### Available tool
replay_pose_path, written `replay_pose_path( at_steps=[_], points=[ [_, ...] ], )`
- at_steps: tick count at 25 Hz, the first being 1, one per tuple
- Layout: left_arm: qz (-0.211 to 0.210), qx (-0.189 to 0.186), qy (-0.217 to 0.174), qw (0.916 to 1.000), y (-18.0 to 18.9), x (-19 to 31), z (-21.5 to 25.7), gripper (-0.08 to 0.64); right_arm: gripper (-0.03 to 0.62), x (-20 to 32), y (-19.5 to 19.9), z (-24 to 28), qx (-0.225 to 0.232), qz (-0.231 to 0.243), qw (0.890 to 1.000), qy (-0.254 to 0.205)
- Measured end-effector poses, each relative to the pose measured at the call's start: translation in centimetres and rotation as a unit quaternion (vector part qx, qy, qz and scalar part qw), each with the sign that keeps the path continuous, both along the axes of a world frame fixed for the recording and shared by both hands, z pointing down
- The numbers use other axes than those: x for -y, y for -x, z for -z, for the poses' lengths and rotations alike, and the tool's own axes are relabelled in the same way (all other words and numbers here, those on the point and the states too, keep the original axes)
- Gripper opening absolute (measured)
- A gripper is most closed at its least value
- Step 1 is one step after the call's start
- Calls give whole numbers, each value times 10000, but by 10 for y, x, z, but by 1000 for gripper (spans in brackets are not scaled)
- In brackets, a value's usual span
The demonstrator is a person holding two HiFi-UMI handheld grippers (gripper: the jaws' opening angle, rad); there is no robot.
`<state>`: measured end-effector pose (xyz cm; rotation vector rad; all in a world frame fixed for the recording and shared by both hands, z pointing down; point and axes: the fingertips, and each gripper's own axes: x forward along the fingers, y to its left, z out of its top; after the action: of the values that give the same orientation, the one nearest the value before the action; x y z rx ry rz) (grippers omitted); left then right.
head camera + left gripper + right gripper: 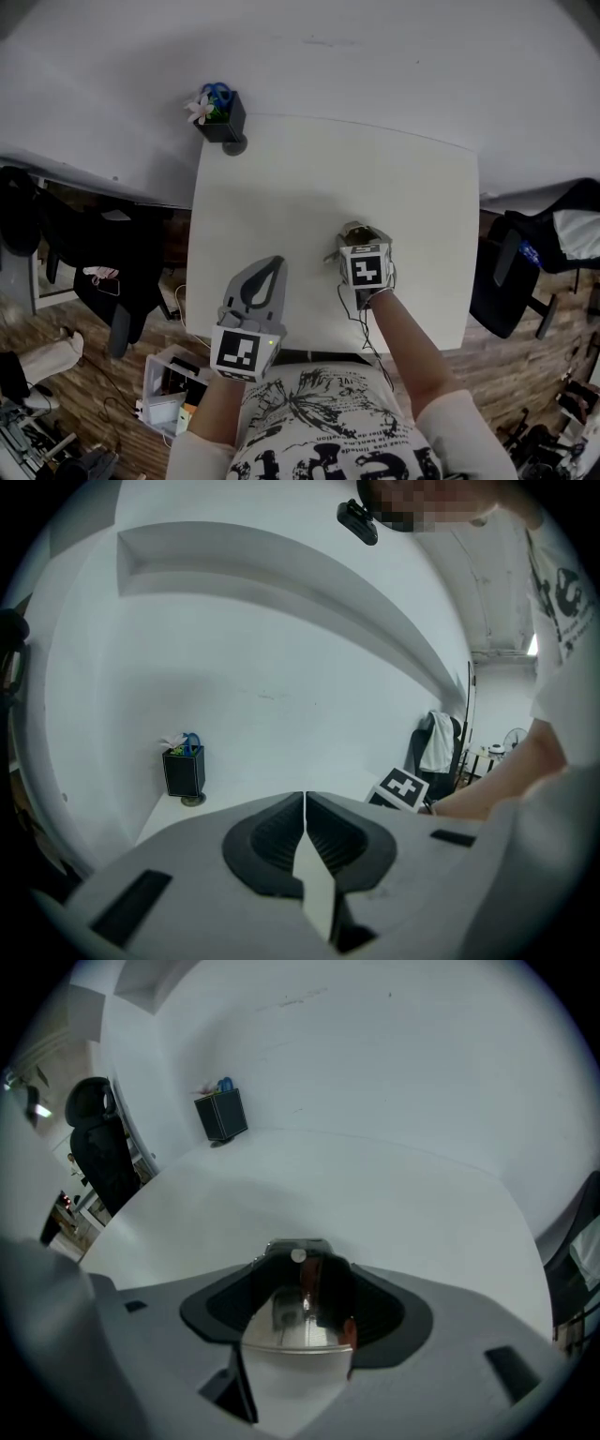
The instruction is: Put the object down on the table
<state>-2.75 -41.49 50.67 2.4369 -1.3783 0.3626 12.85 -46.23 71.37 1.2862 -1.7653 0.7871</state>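
The object (302,1309) sits between the jaws of the right tongs (362,236), a shiny, partly see-through piece with a dark reddish part on its right side; what exactly it is cannot be told. The jaws stand wide apart and the object fills the gap between them, the dark pads lying against its two sides, so the right tongs are grasping it. In the head view it shows as a small brownish shape at the front of these tongs, over the right half of the white desk (309,187), toward the near edge. Whether its underside touches the desk cannot be told.

The person's bare right forearm (405,339) runs back from these tongs toward a white shirt with black print (323,422).

The left tongs (266,284) are over the near left edge of the desk, well apart from the object. Their jaws are clenched, pads meeting along one line with nothing between them.

At the far left corner of the desk stands a black pen holder (223,119) with blue and white things in it. Beyond the right edge of the desk is a dark office chair (506,277).
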Motion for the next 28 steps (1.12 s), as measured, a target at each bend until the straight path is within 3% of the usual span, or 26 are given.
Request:
replay_pose_path(
  at_steps=[5, 12, 14, 20, 24, 28],
  points=[
    [74, -17, -203, 9998, 1, -2, -1, 12, 324, -2, -3, 2, 138, -47, 9998, 155],
    [154, 28, -361, 9992, 0, -7, 3, 12, 331, -4, 4, 54, 661, -62, 9972, -344],
    [170, 38, -466, 9988, -1, -8, 11, 12, 305, -5, 6, 77, 722, 30, 9953, -644],
    [195, 125, -802, 9965, -6, -10, 43, 12, 107, -15, 2, 152, 815, 271, 9818, -1697],
    [152, 76, -931, 9955, -14, -15, 61, 12, -3, -21, -3, 207, 666, 428, 9618, -2621],
    [104, 67, -1218, 9925, -19, -15, 87, 12, -6, -31, -10, 258, 669, 549, 9383, -3348]
  ],
)
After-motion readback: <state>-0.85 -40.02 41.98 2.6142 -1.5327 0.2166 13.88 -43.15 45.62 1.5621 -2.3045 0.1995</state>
